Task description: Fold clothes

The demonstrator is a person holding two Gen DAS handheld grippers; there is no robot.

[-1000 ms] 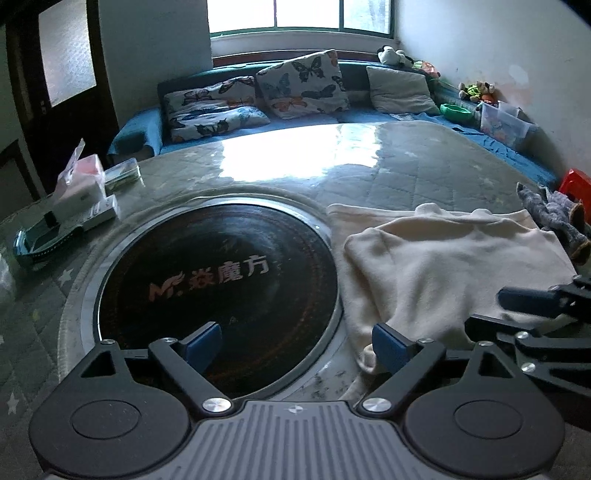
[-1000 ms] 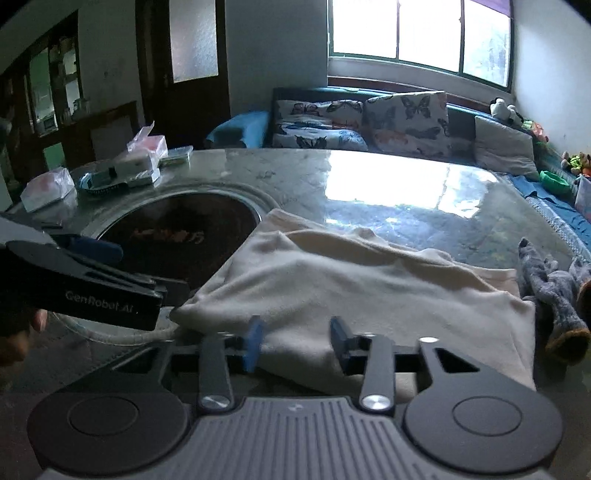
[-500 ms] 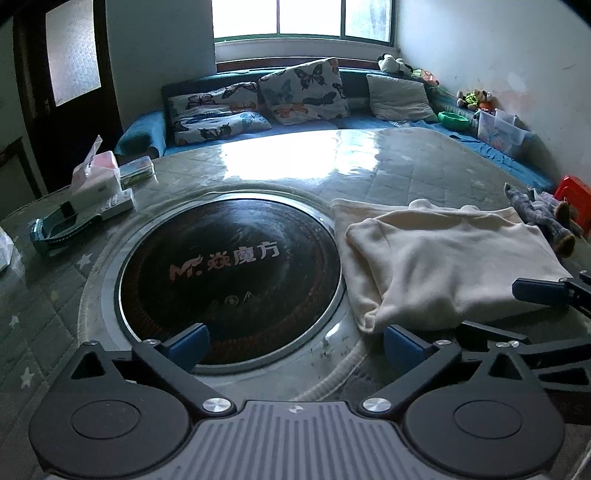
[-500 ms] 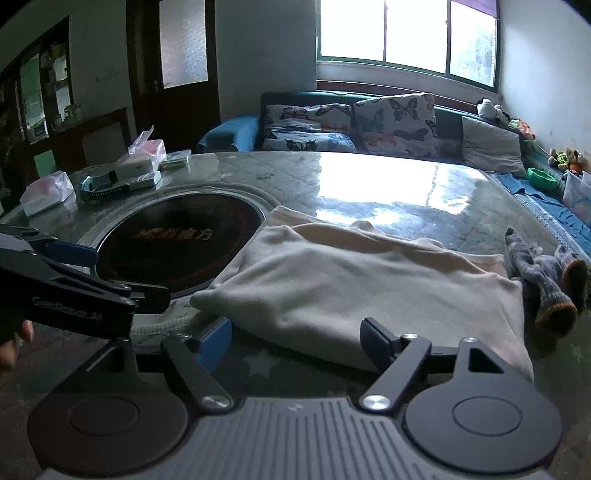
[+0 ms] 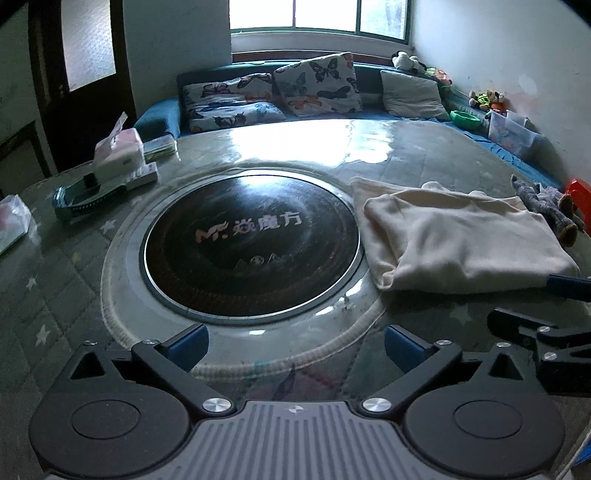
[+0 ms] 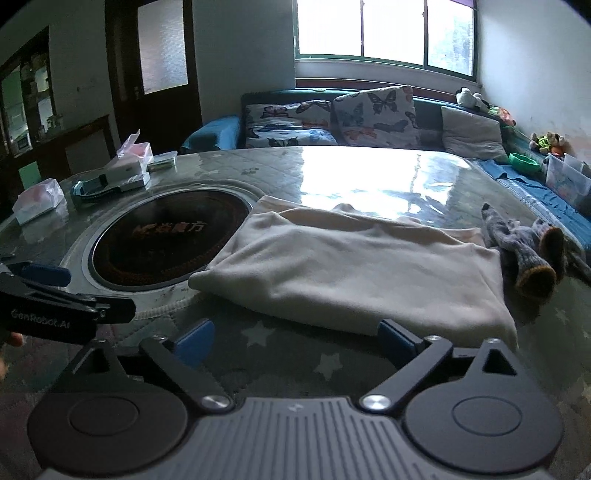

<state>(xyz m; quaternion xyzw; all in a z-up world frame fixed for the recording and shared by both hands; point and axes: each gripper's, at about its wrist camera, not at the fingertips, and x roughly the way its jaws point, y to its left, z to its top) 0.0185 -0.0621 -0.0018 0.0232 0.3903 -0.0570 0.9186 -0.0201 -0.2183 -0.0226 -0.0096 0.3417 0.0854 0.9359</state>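
The folded cream garment [image 6: 354, 273] lies on the worktop [image 6: 369, 177] at centre frame, just above the right tool [image 6: 295, 341], whose fingers are spread wide and empty. The left tool [image 5: 295, 345], likewise spread, sits lower left of the garment.

A big round counter [image 5: 424, 147] under glossy plastic, a black hotplate [image 5: 251, 247] sunk in its middle. At its left edge sit a tissue box [image 5: 118, 151], a teal brush [image 5: 85, 199] and a plastic bag [image 5: 13, 221]. Grey socks [image 6: 524, 251] lie at right. Behind it, butterfly cushions [image 5: 317, 85] line a blue sofa [image 5: 159, 120] below the window [image 6: 384, 29].
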